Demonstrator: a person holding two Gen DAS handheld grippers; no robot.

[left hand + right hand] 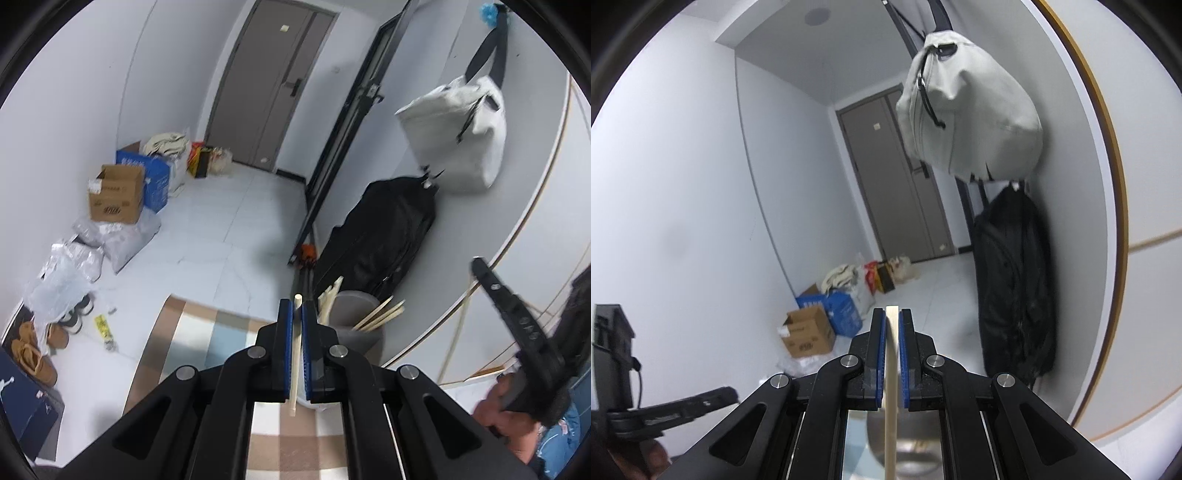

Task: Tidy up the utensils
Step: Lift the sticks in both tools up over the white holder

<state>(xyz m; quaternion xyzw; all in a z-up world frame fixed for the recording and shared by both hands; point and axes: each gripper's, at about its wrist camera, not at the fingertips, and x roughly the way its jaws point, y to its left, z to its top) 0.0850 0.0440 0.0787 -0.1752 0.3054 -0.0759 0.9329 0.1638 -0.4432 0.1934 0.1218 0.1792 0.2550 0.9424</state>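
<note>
Left wrist view
Landmark: grey cup (356, 317), round and matte, standing on the checked mat (207, 332) just right of the left gripper's tips.
Cup contents: several pale wooden sticks (376, 314) leaning out over the rim to left and right.
Left gripper (297, 317): blue-padded fingers (288, 347) brought together, clamped on a single chopstick (296, 354).
Chopstick, look: thin, pale cream, round in section, running along the fingers, tip just past them, lower end hanging free below the pads; held just left of the cup, apart from it.
Other containers: cardboard box (116, 197) and blue box (153, 177), flaps open, on the floor well left of and beyond the cup; contents not readable.
Right edge: right gripper (474, 264) seen from the side, black, blurred.

Right wrist view
Right gripper (893, 321): fingers (877, 350) closed upon a flat wooden stick (892, 373).
Stick, look: pale, square-cut end just past the fingertips, shaft passing down between the pads and out of the bottom edge.
Beneath the gripper: grey rounded vessel (916, 443), blurred; interior not discernible.
Wall right: pale bag (967, 114) hanging above a black bag (1015, 288).
</note>
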